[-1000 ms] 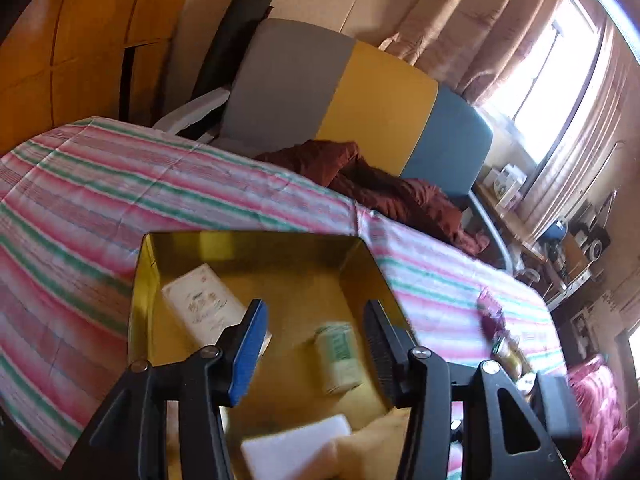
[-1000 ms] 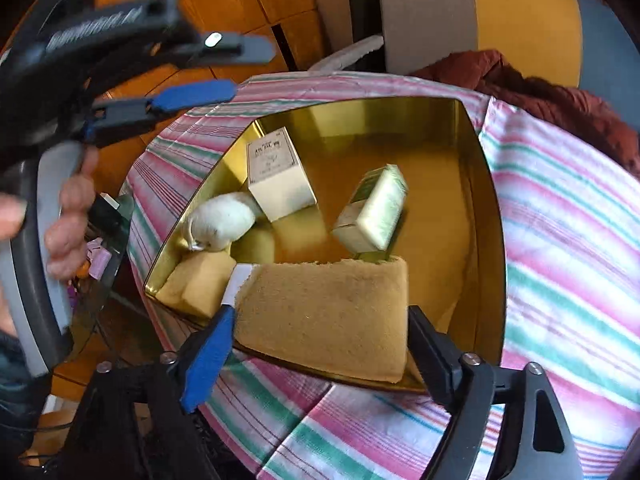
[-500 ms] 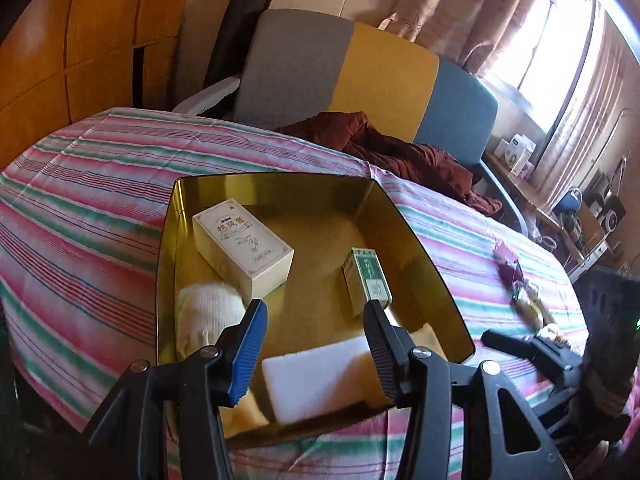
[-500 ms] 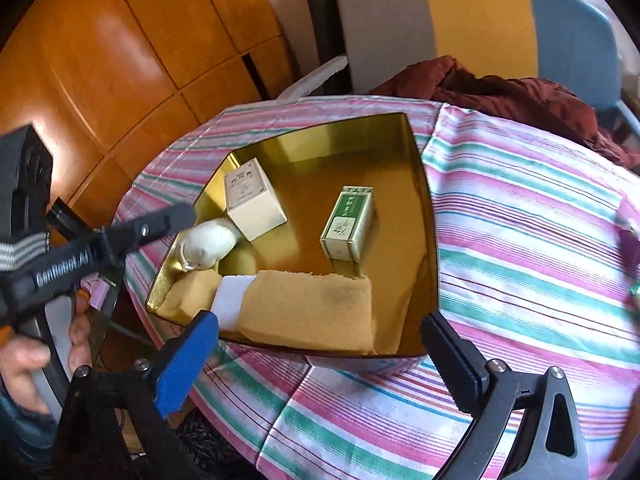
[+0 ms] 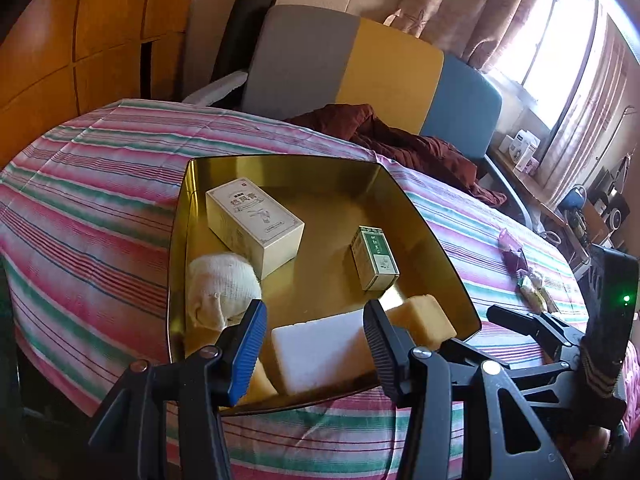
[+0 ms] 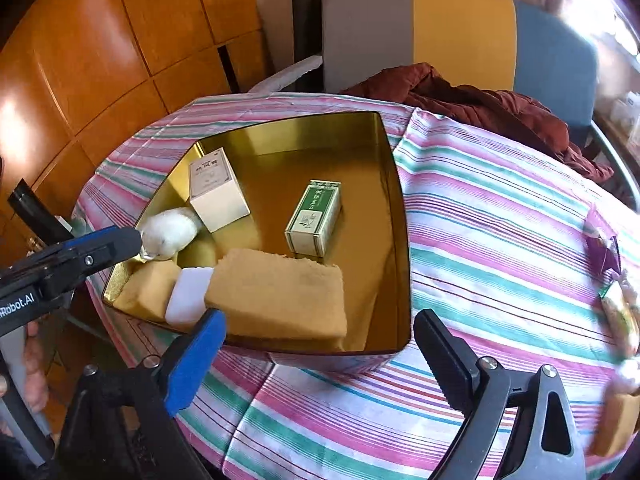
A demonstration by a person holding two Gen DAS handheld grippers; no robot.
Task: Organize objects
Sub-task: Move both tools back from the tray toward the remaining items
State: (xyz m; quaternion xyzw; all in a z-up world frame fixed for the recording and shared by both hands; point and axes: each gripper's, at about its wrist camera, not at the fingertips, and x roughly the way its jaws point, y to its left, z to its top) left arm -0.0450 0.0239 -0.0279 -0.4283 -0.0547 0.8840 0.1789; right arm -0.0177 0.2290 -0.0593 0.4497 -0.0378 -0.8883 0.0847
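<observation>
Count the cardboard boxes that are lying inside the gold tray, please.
2. The cream box lies near the tray's far left wall, touching the white cloth ball. The green box lies alone near the middle. The sponges at the near end could hide another.

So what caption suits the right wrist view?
Empty right gripper, jaws closing, above a gold tin of boxes and sponges.
</observation>
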